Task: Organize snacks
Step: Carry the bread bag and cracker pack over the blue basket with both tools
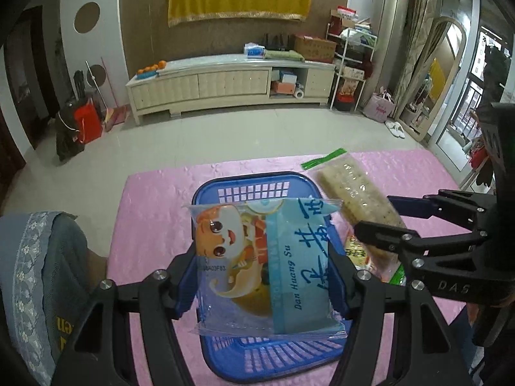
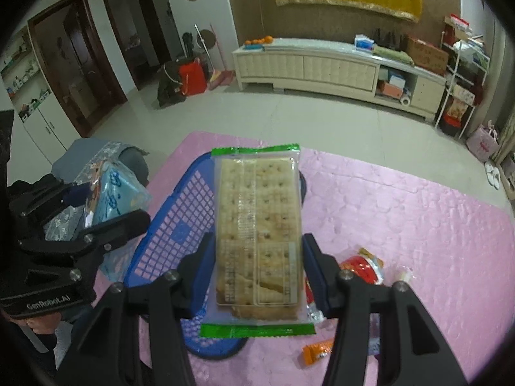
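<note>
Between the left gripper's (image 1: 264,276) fingers (image 1: 185,281), left wrist view: a blue cake pack (image 1: 264,267) with a cartoon face, clamped across its width, both pads pressing its sides. Pack held flat-on to the camera, its far end past the fingertips. Under and beyond the pack, a blue basket (image 1: 254,189), mesh walls, on a pink cloth (image 1: 151,212). Pack hangs over the basket's opening, not touching it as far as I can tell. Right of the fingers, the right gripper (image 1: 379,222) comes in from the side, closed on a cracker pack (image 1: 354,193) that slants up toward the cloth's far edge. More wrappers lie below that gripper; too hidden to name. Left of the fingers, a grey lace-trimmed cover (image 1: 32,276).

Between the right gripper's (image 2: 259,276) fingers (image 2: 313,273), right wrist view: the cracker pack (image 2: 259,225), clear wrap with green sealed ends, gripped by its long sides near the close end. It reaches well past the fingertips, over the basket's (image 2: 180,228) right rim. Left of the fingers, the left gripper (image 2: 99,222) holds the cake pack (image 2: 119,189) just beside the basket's left wall. Right of the fingers, on the cloth (image 2: 418,225), a red snack (image 2: 363,267); nearer, an orange wrapper (image 2: 317,352). Both lie outside the basket.
</note>
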Demonstrator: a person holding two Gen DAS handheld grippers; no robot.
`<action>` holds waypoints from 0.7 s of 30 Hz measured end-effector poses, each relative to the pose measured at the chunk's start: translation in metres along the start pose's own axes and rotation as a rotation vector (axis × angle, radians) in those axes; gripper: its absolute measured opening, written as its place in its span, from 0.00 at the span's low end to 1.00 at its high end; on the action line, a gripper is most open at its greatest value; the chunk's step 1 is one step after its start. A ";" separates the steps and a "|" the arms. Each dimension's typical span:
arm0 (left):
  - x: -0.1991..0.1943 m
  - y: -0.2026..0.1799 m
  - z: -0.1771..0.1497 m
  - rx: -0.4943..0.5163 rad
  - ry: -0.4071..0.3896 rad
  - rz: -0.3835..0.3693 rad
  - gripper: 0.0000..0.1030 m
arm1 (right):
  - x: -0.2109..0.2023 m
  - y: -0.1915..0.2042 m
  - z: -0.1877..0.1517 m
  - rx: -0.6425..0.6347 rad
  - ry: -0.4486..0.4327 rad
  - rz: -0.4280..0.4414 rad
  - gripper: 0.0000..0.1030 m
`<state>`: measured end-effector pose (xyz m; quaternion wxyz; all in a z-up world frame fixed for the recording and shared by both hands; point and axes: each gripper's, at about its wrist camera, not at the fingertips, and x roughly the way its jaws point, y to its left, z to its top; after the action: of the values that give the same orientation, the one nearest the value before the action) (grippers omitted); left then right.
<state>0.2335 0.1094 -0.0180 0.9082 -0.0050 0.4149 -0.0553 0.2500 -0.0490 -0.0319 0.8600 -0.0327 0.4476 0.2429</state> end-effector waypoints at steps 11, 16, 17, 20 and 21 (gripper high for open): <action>0.045 0.018 -0.001 -0.041 0.091 0.025 0.62 | 0.058 0.009 0.020 -0.005 0.110 -0.056 0.56; 0.048 0.025 -0.002 -0.060 0.100 0.038 0.62 | 0.071 0.015 0.023 -0.022 0.119 -0.069 0.56; 0.048 0.027 -0.003 -0.063 0.101 0.043 0.62 | 0.073 0.015 0.024 -0.024 0.115 -0.080 0.56; 0.048 0.029 -0.005 -0.070 0.105 0.049 0.62 | 0.079 0.014 0.024 -0.037 0.112 -0.105 0.64; 0.047 0.031 -0.005 -0.071 0.106 0.051 0.62 | 0.079 0.012 0.024 -0.036 0.106 -0.110 0.79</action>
<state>0.2630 0.1356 -0.0587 0.8853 -0.0239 0.4641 -0.0176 0.3008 -0.0009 -0.0774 0.8463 -0.0856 0.4856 0.2015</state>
